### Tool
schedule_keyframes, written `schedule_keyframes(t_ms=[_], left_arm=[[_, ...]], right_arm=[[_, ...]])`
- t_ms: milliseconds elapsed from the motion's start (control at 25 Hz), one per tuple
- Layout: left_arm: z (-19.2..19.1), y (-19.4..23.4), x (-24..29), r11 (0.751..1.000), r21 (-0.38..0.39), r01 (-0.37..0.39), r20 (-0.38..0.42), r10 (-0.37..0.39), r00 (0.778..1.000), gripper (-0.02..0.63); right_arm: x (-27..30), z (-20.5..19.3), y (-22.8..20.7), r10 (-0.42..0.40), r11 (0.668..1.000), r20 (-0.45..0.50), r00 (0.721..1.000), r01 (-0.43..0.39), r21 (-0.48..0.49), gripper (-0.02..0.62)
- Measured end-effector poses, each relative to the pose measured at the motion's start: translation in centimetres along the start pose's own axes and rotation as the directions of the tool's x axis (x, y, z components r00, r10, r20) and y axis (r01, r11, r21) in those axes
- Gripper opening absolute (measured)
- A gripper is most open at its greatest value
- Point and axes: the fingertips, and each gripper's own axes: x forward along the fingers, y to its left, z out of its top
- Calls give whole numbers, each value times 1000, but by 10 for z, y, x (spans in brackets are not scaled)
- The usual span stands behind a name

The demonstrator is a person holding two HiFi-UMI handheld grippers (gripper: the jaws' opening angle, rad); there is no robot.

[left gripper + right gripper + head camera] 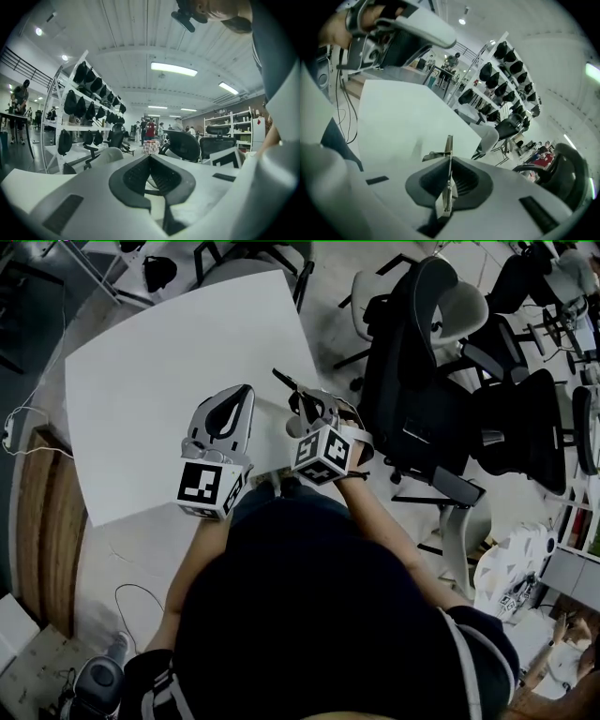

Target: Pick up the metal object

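A thin flat metal object (448, 154) stands on edge between the pads of my right gripper (449, 160), which is shut on it; its end sticks out past the fingertips, over the white table (403, 112). From the head view the same dark metal object (282, 380) juts from the right gripper (298, 401) near the table's right edge. My left gripper (246, 392) hovers beside it over the table (159, 362). In the left gripper view the left gripper (150, 157) has its jaws together with nothing between them, pointed out at the room.
Black and grey office chairs (422, 381) crowd the floor right of the table. Cables (19, 427) and a wooden panel (42, 521) lie to its left. A white rack of black items (89, 93) and distant people (150, 129) stand across the room.
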Motion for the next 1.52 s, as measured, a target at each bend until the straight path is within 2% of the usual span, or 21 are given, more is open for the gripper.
schedule_keyframes(t_ms=[160,360,520,600,760,920,1040,1160,1320,1520], left_arm=[[13,7,-5,999,27,-47,24,46,999,23],[37,19,-7,993,63,-104,59,100,993,23],[64,24,-10,986,84,-146,99,138,986,23],[81,29,-12,982,89,-165,127,154,980,23],[114,31,-13,976,102,-190,180,170,969,23],[140,29,-15,971,108,-213,229,184,956,23],[151,28,-13,968,119,-222,245,188,951,23],[154,28,-12,966,121,-229,248,194,949,23],[152,29,-15,964,118,-240,247,205,947,23],[150,30,-13,962,119,-246,244,212,946,23]], right_arm=[[-27,45,-33,-96,995,146,985,93,33,34],[-65,94,-73,-190,980,309,932,158,125,34],[-99,122,-100,-256,958,417,872,172,230,34],[-114,136,-113,-284,949,474,834,173,263,34],[-146,155,-139,-338,914,575,745,114,390,34],[-165,159,-158,-382,877,611,694,63,477,34],[-169,159,-169,-403,857,616,677,43,513,34],[-170,159,-174,-413,840,613,673,21,542,34],[-172,160,-177,-420,845,628,655,30,534,34],[-170,160,-177,-412,847,634,655,19,531,34]])
